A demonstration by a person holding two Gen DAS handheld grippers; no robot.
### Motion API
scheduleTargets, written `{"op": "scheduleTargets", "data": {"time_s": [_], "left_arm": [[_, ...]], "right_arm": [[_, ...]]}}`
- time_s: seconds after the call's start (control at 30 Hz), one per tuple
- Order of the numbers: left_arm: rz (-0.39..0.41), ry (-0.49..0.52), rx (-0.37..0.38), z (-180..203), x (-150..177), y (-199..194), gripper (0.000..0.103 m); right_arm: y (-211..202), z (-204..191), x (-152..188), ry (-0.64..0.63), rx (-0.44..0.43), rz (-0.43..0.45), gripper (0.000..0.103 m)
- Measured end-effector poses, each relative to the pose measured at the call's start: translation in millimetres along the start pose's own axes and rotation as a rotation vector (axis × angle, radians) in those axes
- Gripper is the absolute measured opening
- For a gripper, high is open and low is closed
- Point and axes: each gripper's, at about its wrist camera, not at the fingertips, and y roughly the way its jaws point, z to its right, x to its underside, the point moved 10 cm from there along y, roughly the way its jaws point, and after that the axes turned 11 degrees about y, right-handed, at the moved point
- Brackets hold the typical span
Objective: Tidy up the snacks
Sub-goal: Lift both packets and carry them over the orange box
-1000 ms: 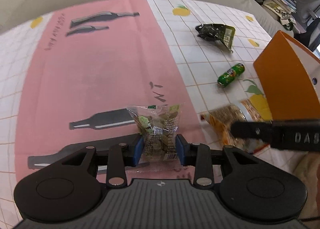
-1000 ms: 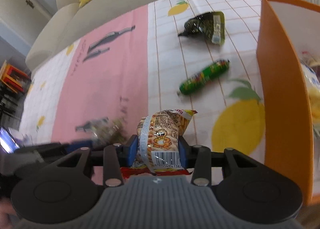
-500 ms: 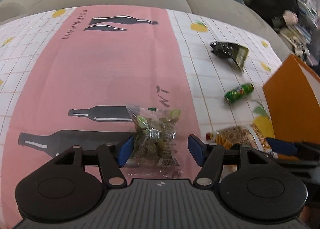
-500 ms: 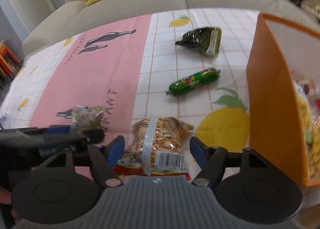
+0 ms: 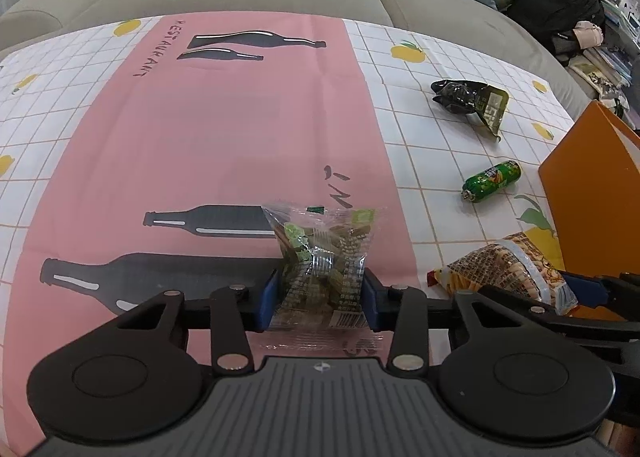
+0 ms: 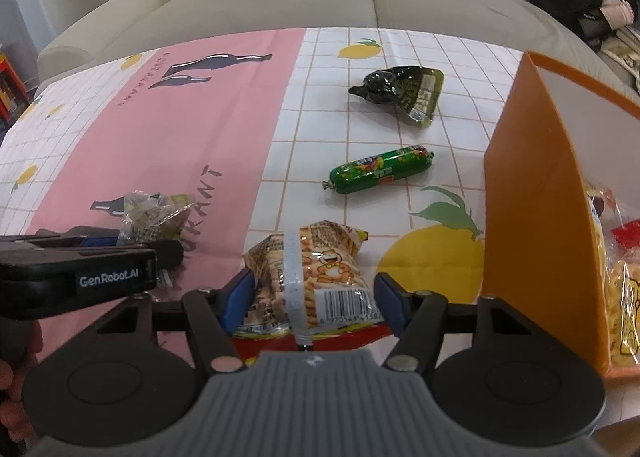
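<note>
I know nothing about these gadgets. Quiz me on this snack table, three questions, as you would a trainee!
1. True or false: the green sausage lies inside the orange box.
2. What sits between the left gripper's blue pads? A) clear bag of green candies B) dark packet C) sausage
3. What pattern is printed beside the dark packet on the white part of the tablecloth?

Key: 1. False: it lies on the cloth, apart from the box. 2. A, the clear bag; the jaws are closing on it. 3. Lemons.
</note>
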Motion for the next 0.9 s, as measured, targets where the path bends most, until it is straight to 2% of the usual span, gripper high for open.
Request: {"op": "scheduleTargets", "data": {"time_s": [0.17, 0.27, 0.47, 0.63, 0.77, 0.9], "left_arm": [[0.023, 0.018, 0.022, 7, -6, -15, 0.046], [0.026, 0.011, 0.044, 13, -12, -27, 0.046], [0.026, 0.041, 0.043, 23, -23, -53, 0.046], [0.023, 0.079, 0.051, 37, -32, -75, 0.046], [0.047, 0.132, 0.059, 57, -43, -91, 0.046], [0.07, 0.174, 0.104, 83, -58, -107, 0.046]], "right_arm": [[-6, -2, -2, 0.0, -0.007, 0.004, 0.051], [-16, -4, -6, 0.016, -0.034, 0.016, 0.051], [-46, -8, -20, 0.04, -0.063, 0.067, 0.05], [-83, -5, -30, 0.068, -0.103, 0.131, 0.05], [-113, 8, -40, 0.096, -0.112, 0.188, 0.05], [-143, 35, -54, 0.145, -0.102, 0.245, 0.05]]}}
